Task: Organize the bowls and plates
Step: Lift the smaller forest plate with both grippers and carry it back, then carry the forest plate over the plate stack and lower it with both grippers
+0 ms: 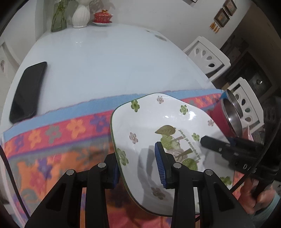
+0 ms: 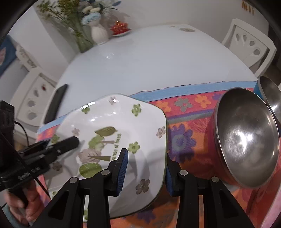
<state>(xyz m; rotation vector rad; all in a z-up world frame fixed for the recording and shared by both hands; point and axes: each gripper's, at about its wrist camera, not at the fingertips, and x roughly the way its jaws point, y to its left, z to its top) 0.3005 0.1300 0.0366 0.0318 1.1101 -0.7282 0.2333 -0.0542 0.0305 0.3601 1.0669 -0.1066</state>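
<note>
The left gripper [image 1: 139, 166] holds the left rim of the plate [image 1: 158, 126]: its jaws are pinched on the rim, one blue pad under the edge, the other inside the dish. The right gripper [image 2: 145, 172] grips the opposite rim the same way, jaws closed on the edge with one pad inside and one outside. The plate is white, squarish with rounded corners, printed with green flowers and trees, and sits tilted between the two grippers above the flowered cloth [image 1: 52, 133].

Just to the right of the plate stands a red bowl with a steel lining [image 2: 245, 140], tipped so its opening faces the plate. A second steel bowl with a blue outside [image 2: 270, 94] lies touching it behind. The gap between the plate's right edge and the red bowl is narrow.

The cloth covers only the near part of the desk [image 1: 105, 61]; its blue border runs across beyond the plate. Past that border the white desk surface is bare and wide. A black phone [image 1: 28, 93] lies at the left, partly on the cloth edge. At the far end stand a white vase [image 1: 81, 14], a glass vase with stems [image 1: 58, 17] and a red lidded cup on a saucer [image 1: 103, 16]. White chairs [image 1: 209, 57] flank the right edge of the desk.
</note>
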